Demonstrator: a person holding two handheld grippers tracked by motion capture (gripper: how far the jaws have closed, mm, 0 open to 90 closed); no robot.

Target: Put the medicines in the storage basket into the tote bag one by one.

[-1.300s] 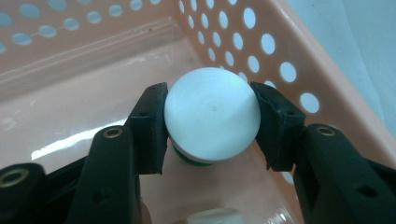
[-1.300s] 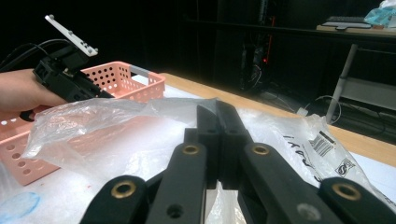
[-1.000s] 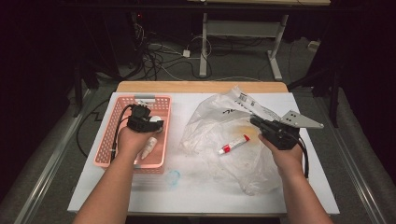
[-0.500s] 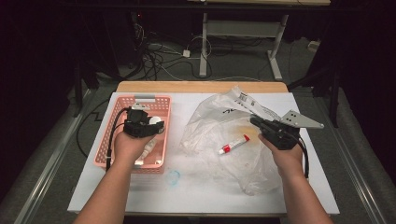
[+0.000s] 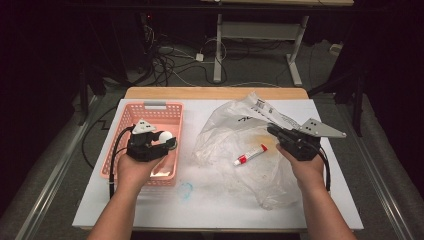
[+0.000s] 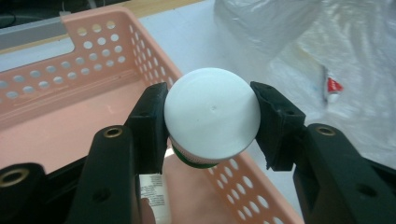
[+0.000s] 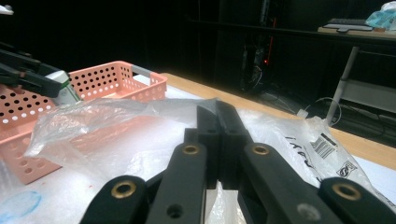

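Observation:
My left gripper (image 5: 169,141) hangs over the pink basket (image 5: 150,106), shut on a white round-capped bottle (image 5: 164,136) with a green band below the cap. In the left gripper view the cap (image 6: 212,112) sits pinched between both pads of the left gripper (image 6: 212,122), above the basket (image 6: 93,46). My right gripper (image 5: 273,131) rests at the right side of a clear plastic bag (image 5: 225,130), jaws together on its film. In the right gripper view the bag (image 7: 93,116) rises to the tips of the right gripper (image 7: 217,109). A red and white tube (image 5: 250,155) lies inside the bag.
Another white tube (image 5: 161,172) lies on the basket floor under my left hand. A blue stain (image 5: 186,190) marks the white table top (image 5: 125,210) near the front. Cables and table legs stand on the dark floor beyond the far wooden edge (image 5: 215,93).
My left gripper has risen and drawn back toward the near side of the basket with the bottle in it. The right hand and the bag have stayed still.

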